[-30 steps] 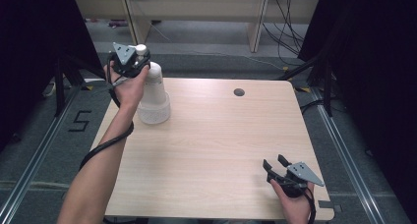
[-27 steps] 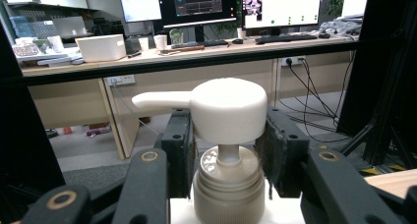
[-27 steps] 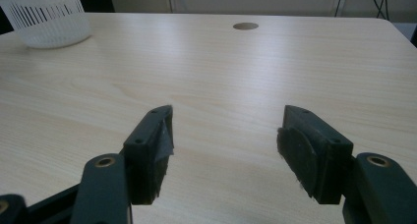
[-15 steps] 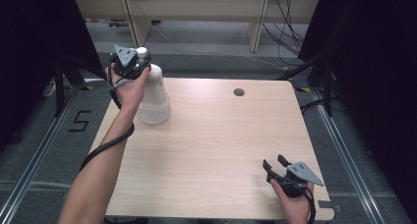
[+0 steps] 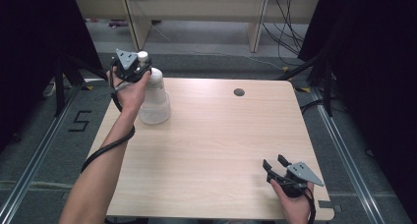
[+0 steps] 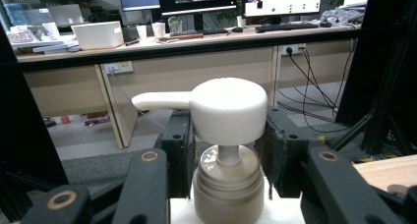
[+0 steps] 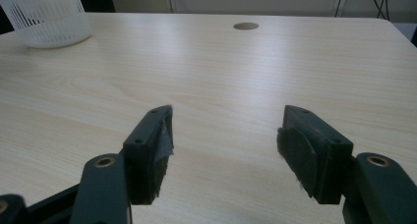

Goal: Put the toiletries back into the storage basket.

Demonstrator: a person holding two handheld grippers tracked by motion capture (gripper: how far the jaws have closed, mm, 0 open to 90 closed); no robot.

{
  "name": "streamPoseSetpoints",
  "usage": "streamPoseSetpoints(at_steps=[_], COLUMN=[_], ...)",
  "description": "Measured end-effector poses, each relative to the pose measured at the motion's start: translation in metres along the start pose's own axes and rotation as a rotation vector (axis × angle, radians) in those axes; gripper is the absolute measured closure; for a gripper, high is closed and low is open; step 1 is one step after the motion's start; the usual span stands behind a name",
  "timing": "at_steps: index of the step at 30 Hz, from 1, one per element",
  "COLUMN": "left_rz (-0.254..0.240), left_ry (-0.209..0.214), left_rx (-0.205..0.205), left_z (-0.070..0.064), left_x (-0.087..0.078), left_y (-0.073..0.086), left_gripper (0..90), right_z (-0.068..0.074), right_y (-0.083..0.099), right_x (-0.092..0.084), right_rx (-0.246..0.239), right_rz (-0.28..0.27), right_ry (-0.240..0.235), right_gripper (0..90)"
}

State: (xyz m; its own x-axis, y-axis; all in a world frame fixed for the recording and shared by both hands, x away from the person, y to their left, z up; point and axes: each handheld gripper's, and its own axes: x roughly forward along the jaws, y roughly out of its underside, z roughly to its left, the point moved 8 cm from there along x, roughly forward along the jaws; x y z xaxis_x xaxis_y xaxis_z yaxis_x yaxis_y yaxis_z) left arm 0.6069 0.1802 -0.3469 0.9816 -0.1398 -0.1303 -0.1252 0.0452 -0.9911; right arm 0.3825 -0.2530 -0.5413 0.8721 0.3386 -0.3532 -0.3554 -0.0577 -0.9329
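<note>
While the left gripper [image 5: 139, 72] is clamped on the neck of a white plastic pump-dispenser bottle [image 5: 154, 103], just under its rounded pump head [image 6: 228, 108], the bottle stands upright on the pale wooden table [image 5: 211, 150] at about ten o'clock, near the far left edge. Seen along the left gripper, both black jaws flank the ribbed collar and the pump stem, and the spout points left. Judging from this, the grasp is made, and the lifting, moving or pressing of the pump is still to come. The right gripper [image 5: 275, 166] rests at about five o'clock near the front right corner, jaws apart with nothing between them, well apart from the bottle. A small round cable hole [image 5: 239, 92] sits at one o'clock. Nothing on the tabletop stands between the two grippers. Beyond the table are a wooden desk [image 6: 196, 62] with monitors and trailing cables on the floor.
</note>
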Motion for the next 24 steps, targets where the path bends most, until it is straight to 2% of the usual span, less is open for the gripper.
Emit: streamPoseSetpoints(at_steps=[3,4,8,9,12,14,17,19,24], left_rz=[0.005,0.007,0.014,0.016,0.019,0.022,0.024,0.025,0.034], left_ry=[0.002,0.001,0.003,0.003,0.003,0.004,0.004,0.005,0.005], left_rx=[-0.001,-0.001,-0.002,-0.004,0.000,-0.003,-0.002,-0.004,-0.008], left_z=[0.000,0.000,0.000,0.000,-0.001,-0.001,-0.001,-0.001,-0.001], left_x=[0.001,0.001,0.001,0.001,0.002,0.002,0.002,0.002,0.003], left_y=[0.003,0.004,0.008,0.009,0.010,0.012,0.014,0.014,0.018], left_gripper=[59.5,59.4,59.4,59.4,59.4,59.4,59.4,59.4,59.4], right_z=[0.000,0.001,0.001,0.002,0.002,0.002,0.002,0.003,0.002], right_y=[0.000,0.000,0.000,0.000,0.000,0.000,0.000,0.000,0.000], right_x=[0.000,0.000,0.000,0.000,0.000,0.001,0.000,0.000,0.000], right_rx=[0.004,0.015,0.015,0.016,0.017,0.010,0.016,0.018,0.013], right_rz=[0.003,0.004,0.004,-0.003,0.004,-0.009,0.005,-0.008,-0.002], right_ry=[0.008,-0.004,-0.004,-0.018,-0.009,-0.021,-0.005,-0.029,-0.012], right_gripper=[37.8,37.8,37.8,37.8,37.8,37.7,37.8,37.8,37.8])
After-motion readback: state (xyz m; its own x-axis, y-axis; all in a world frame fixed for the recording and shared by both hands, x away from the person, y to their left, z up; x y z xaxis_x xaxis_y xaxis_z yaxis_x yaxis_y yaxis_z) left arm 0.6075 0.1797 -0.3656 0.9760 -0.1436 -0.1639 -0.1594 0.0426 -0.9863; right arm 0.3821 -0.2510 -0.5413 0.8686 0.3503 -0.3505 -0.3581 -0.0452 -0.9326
